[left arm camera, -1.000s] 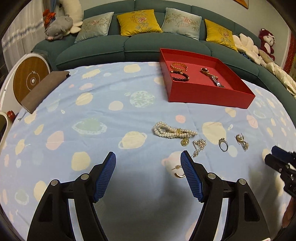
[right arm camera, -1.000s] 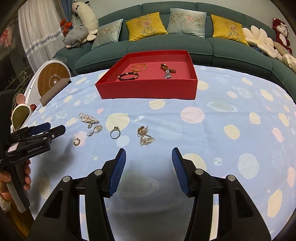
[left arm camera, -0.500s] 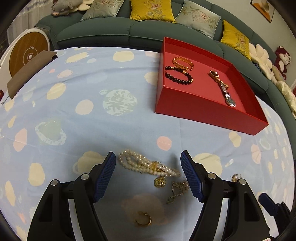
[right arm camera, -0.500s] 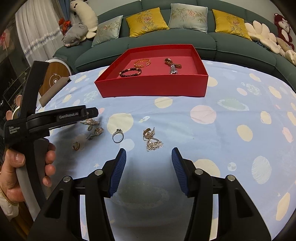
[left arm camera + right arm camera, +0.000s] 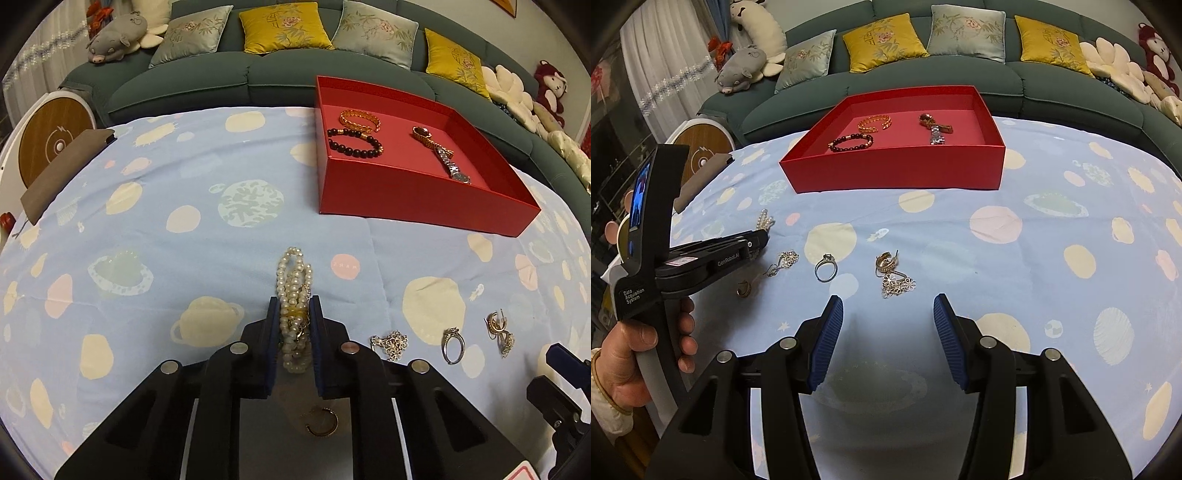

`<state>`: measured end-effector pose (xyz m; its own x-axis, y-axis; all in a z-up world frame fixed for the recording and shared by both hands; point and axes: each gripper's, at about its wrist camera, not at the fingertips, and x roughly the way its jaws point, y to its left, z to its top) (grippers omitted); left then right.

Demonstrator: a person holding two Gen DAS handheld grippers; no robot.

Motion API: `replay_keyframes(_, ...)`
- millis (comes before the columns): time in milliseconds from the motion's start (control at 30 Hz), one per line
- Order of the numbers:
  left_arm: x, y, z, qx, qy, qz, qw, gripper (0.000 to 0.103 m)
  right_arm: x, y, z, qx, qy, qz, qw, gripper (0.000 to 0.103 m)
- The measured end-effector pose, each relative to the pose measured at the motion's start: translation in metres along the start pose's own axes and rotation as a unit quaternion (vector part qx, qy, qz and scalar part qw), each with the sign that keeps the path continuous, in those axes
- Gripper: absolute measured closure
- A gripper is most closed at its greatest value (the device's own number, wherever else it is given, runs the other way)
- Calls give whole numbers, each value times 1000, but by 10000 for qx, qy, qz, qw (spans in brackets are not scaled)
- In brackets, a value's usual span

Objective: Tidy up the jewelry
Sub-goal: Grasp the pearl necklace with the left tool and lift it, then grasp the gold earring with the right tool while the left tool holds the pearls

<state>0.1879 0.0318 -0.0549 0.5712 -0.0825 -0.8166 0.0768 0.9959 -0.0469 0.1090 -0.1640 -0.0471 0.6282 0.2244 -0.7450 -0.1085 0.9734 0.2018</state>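
Note:
My left gripper (image 5: pixel 293 314) is shut on a white pearl bracelet (image 5: pixel 293 288) that lies on the blue cloth; in the right wrist view the left gripper (image 5: pixel 759 238) pinches the pearl bracelet (image 5: pixel 765 219) at the left. A red tray (image 5: pixel 413 195) at the back right holds a gold bangle (image 5: pixel 360 120), a dark bead bracelet (image 5: pixel 354 142) and a watch (image 5: pixel 441 153). Loose on the cloth lie a gold hoop (image 5: pixel 322 421), a flower pendant (image 5: pixel 391 343), a ring (image 5: pixel 452 345) and earrings (image 5: pixel 498 330). My right gripper (image 5: pixel 888 321) is open and empty, just short of the earrings (image 5: pixel 892 273).
A green sofa (image 5: pixel 923 77) with cushions and plush toys curves behind the table. A brown pad (image 5: pixel 62 173) and a round wooden disc (image 5: pixel 51 140) sit at the table's far left edge. The person's hand (image 5: pixel 631 350) holds the left gripper's handle.
My left gripper moved forward and down over the pearl bracelet and closed on it. My right gripper stayed open and barely moved.

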Motion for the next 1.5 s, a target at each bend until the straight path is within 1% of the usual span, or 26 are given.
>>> replay_keyframes(100,-11,-1,2,57,-163,40,9998,91,-2,6,2,-81,-47,23,10000,53)
replay_keyframes(300,-41,7,7,-73,-363,-240,9990,91,6,8,2,-98,-3,5,10000,57)
replay_keyframes(400,-53,9,3,32,-487,-223,9986,91,14,5,4,-24,45,-18,10000,60)
replay_keyframes(467,-56,11,-1,64,-471,-255,9985,91,19,4,5,-32,47,-74,10000,63)
replay_keyframes(600,-55,16,-7,83,-369,-313,9988,91,27,4,9,-48,33,-177,9998,64)
replay_keyframes(667,-54,18,-9,110,-351,-313,9988,91,32,3,9,-63,62,-233,9997,68)
replay_keyframes(767,-53,22,-11,114,-324,-317,9989,91,39,2,8,-65,146,-291,9994,73)
replay_keyframes(833,-52,24,-11,106,-310,-332,9989,91,41,5,8,-140,136,-332,9993,74)
replay_keyframes(933,-52,26,-12,106,-299,-330,9990,91,42,8,9,-228,139,-392,9989,84)
replay_keyframes(967,-52,27,-12,102,-292,-339,9989,91,43,7,9,-229,137,-410,9988,84)
replay_keyframes(1000,-52,28,-12,100,-284,-345,9990,91,43,7,9,-211,139,-401,9989,84)
replay_keyframes(1100,-53,30,-13,87,-276,-349,9990,91,41,6,8,-186,144,-428,9988,89)
replay_keyframes(1267,-56,30,-14,93,-282,-371,9989,91,33,2,8,-109,92,-397,9991,89)
replay_keyframes(1367,-61,28,-14,104,-315,-396,9987,91,24,0,9,-93,-10,-365,9993,89)
replay_keyframes(1500,-70,22,-13,126,-403,-458,9981,91,3,1,14,-101,-278,-311,9991,89)
